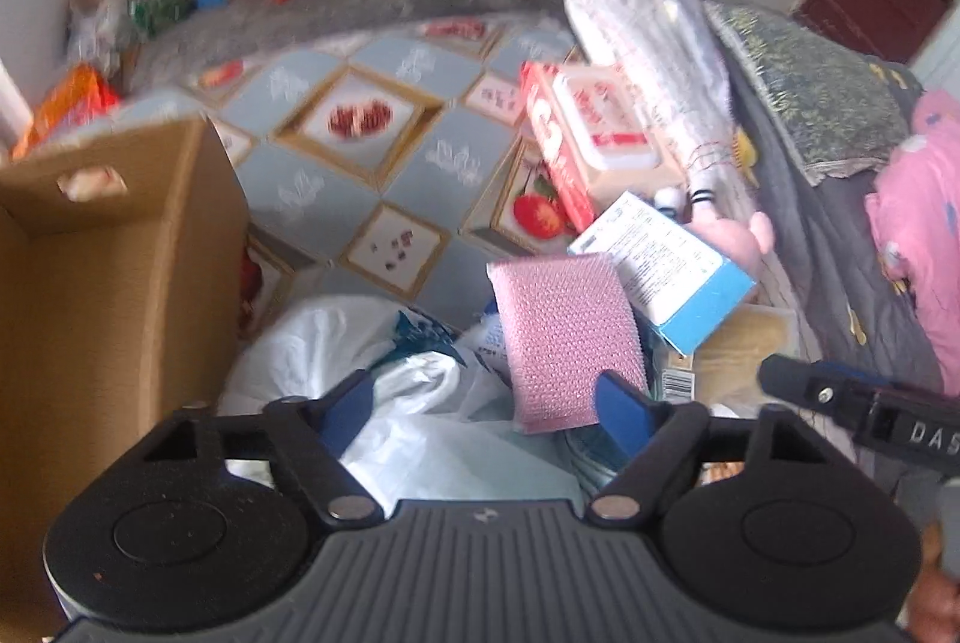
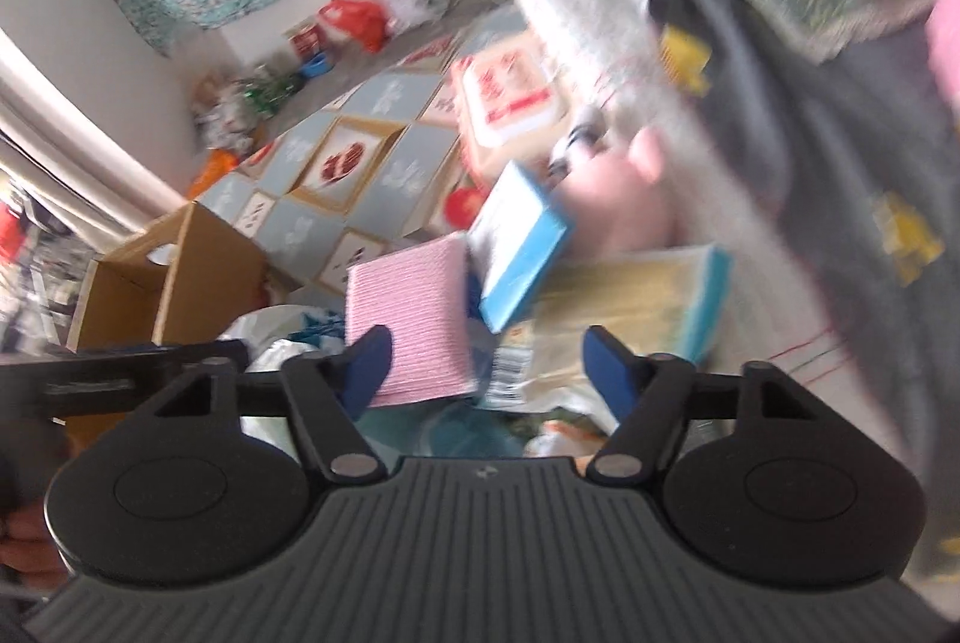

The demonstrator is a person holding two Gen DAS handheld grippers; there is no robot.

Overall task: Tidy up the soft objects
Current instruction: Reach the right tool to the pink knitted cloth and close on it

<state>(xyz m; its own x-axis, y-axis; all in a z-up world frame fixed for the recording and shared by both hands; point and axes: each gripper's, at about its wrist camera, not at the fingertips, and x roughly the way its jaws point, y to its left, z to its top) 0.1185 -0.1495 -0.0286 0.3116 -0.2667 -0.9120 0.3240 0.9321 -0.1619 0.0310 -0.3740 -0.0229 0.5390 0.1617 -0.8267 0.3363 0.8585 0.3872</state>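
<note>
- pink sponge pad (image 1: 564, 343) sat on top of the clutter pile on the patterned floor mat (image 1: 414, 163), leaning on the white-and-blue carton (image 1: 666, 265), just ahead of both tools.
- left gripper (image 1: 489, 412): jaws partly apart, nothing pinched. right-hand blue pad overlapped the sponge's lower right corner in the left wrist view; couldn't tell if it touched. crumpled white plastic bags (image 1: 414, 403) lay between and under the fingers.
- right gripper (image 2: 489, 373): jaws partly apart, empty. sponge (image 2: 414, 325) sat toward its left finger, bottom edge dropping between the fingers; contact unclear, frame was motion-blurred.
- key relation: the sponge's long axis ran away from the tools, roughly along both pointing lines, so the short width faced the jaws. it lay right of centre for the left tool, left of centre for the right one.
- my read: the right gripper was slightly better lined up, with more of the pad inside its gap.
- pose: both tools pitched steeply down at the pile, side by side, each tool's tip visible in the other's view.
- open cardboard box (image 1: 102, 271) stood on the left beside the pile; likely drop target, a guess.
</note>
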